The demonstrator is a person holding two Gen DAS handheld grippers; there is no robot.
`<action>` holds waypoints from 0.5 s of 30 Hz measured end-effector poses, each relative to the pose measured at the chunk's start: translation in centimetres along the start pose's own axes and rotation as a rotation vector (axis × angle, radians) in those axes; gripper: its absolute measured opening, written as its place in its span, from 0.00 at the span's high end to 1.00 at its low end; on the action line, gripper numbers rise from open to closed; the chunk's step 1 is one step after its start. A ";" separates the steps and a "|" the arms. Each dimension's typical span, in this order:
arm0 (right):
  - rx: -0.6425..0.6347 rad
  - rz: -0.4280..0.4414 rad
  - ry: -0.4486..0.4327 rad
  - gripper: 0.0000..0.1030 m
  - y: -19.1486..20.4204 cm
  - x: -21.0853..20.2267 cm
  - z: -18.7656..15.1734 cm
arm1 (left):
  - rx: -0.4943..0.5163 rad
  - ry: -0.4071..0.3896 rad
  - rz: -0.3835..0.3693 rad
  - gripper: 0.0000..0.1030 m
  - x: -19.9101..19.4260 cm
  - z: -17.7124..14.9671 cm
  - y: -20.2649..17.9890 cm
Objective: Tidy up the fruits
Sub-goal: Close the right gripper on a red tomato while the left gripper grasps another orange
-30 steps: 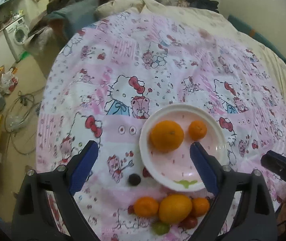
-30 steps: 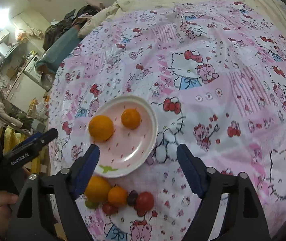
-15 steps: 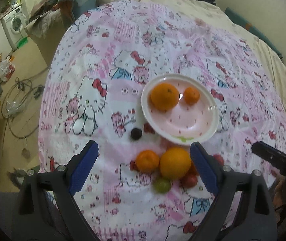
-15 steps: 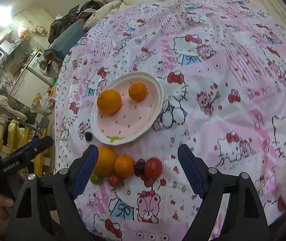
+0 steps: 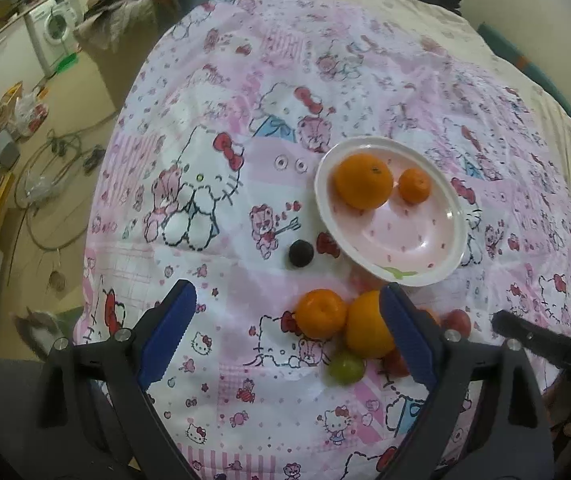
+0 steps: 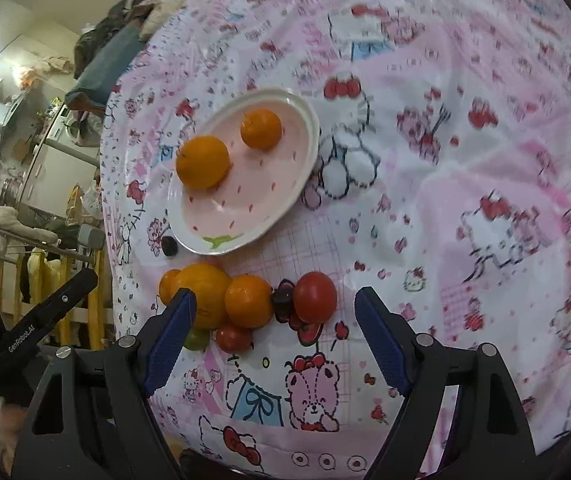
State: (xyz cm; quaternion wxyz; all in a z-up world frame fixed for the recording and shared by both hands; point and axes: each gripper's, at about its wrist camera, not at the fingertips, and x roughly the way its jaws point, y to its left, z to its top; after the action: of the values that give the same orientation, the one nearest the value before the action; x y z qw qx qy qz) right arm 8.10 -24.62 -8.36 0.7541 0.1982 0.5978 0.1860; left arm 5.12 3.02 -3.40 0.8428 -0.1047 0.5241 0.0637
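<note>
A pink plate (image 5: 425, 236) (image 6: 213, 220) on the Hello Kitty sheet holds a large orange (image 5: 362, 181) (image 6: 203, 162) and a small mandarin (image 5: 415, 186) (image 6: 261, 129). In front of it lies a cluster: a mandarin (image 5: 320, 313) (image 6: 249, 301), a large orange (image 5: 367, 330) (image 6: 201, 294), a green fruit (image 5: 346, 367), a red tomato (image 6: 314, 297), a small tomato (image 6: 234, 338). A dark plum (image 5: 300, 253) (image 6: 169, 246) lies left of the plate. My left gripper (image 5: 289, 332) and right gripper (image 6: 273, 332) are open and empty, hovering near the cluster.
The bed's left edge drops to a floor with cables (image 5: 57, 160) and a washing machine (image 5: 51, 36). Clothes are piled at the bed's far end (image 5: 133, 4). The other gripper's body shows in each view's side (image 5: 545, 348) (image 6: 33, 320).
Both grippers have pulled back toward the near edge of the bed, so the plate now sits farther away and the fruit cluster lies between the fingers. Both stay open.
</note>
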 end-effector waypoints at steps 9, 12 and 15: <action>0.104 -0.035 0.076 0.36 -1.6 3.1 0.1 | -0.044 0.045 -0.017 0.12 0.4 -0.2 0.6; 0.133 -0.044 0.114 0.48 -2.2 4.4 0.2 | -0.057 0.050 -0.017 0.12 0.5 -0.1 0.9; 0.112 -0.069 0.127 0.57 -1.9 5.2 0.3 | -0.083 0.053 -0.016 0.12 0.5 0.0 1.5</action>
State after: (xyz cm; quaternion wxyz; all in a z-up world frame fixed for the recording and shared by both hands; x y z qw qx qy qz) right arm 9.62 -23.57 -13.61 0.7082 0.2072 0.6605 0.1387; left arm 5.00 4.45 -3.98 0.8240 -0.1457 0.5423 0.0757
